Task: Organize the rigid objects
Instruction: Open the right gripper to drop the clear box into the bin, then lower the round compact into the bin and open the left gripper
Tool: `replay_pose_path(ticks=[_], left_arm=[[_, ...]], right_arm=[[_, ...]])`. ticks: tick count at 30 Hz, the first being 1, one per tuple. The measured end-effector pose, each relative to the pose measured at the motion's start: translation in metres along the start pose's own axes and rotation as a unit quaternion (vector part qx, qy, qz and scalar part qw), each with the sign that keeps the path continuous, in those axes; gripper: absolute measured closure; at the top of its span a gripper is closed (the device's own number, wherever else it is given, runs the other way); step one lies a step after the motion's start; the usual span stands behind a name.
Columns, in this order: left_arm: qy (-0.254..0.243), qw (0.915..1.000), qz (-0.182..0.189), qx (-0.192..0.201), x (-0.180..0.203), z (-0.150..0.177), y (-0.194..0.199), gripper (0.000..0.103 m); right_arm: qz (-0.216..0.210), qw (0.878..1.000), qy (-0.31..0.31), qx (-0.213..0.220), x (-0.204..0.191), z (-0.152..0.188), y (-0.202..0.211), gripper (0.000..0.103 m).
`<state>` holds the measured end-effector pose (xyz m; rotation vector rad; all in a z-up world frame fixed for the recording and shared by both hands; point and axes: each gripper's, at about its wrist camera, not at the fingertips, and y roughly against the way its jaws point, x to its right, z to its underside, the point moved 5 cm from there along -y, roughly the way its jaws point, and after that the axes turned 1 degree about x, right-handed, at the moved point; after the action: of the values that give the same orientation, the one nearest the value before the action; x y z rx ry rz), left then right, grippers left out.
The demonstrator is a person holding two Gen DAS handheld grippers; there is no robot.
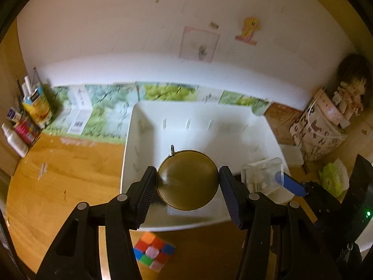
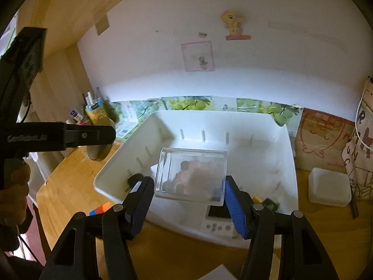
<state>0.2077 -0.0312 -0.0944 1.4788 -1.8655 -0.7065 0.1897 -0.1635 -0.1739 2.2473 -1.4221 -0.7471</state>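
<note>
Left gripper [image 1: 188, 180] clamps brass disc [image 1: 188, 180] above white bin [image 1: 130, 140] near rim; right gripper [image 2: 189, 190] clamps clear box [image 2: 191, 175] at 3 o'clock; bin's 12 o'clock half bare.

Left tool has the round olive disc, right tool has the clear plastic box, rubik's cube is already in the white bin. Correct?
Not quite. The rubik's cube is not in the white bin; the left wrist view shows it on the wooden table in front of the bin. The rest holds: left tool grips the round olive disc, right tool grips the clear plastic box.
</note>
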Motion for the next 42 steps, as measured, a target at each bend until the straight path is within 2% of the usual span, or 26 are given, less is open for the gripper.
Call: replay_pose_path(ticks=[12, 24, 25, 26, 29, 42], left_arm=[[-0.006, 0.9986, 0.035, 0.041, 0.006, -0.022, -0.022, 0.044], [0.005, 0.9988, 0.034, 0.036, 0.007, -0.024, -0.030, 0.043], [0.007, 0.9988, 0.035, 0.033, 0.007, -0.024, -0.031, 0.041], [0.008, 0.9989, 0.035, 0.030, 0.007, -0.023, -0.031, 0.034], [0.014, 0.9983, 0.033, 0.046, 0.005, -0.025, -0.024, 0.024], [0.013, 0.9962, -0.006, 0.085, 0.006, -0.022, 0.012, 0.022]], right_arm=[[0.039, 0.999, -0.025, 0.009, 0.032, -0.028, -0.016, 0.042], [0.053, 0.998, -0.028, -0.006, 0.039, -0.028, -0.021, 0.039], [0.054, 0.998, -0.029, -0.009, 0.039, -0.028, -0.022, 0.037], [0.056, 0.998, -0.030, -0.009, 0.040, -0.028, -0.021, 0.034], [0.051, 0.998, -0.037, -0.006, 0.041, -0.029, -0.017, 0.030], [0.062, 0.996, -0.070, 0.006, 0.050, -0.029, 0.013, 0.023]])
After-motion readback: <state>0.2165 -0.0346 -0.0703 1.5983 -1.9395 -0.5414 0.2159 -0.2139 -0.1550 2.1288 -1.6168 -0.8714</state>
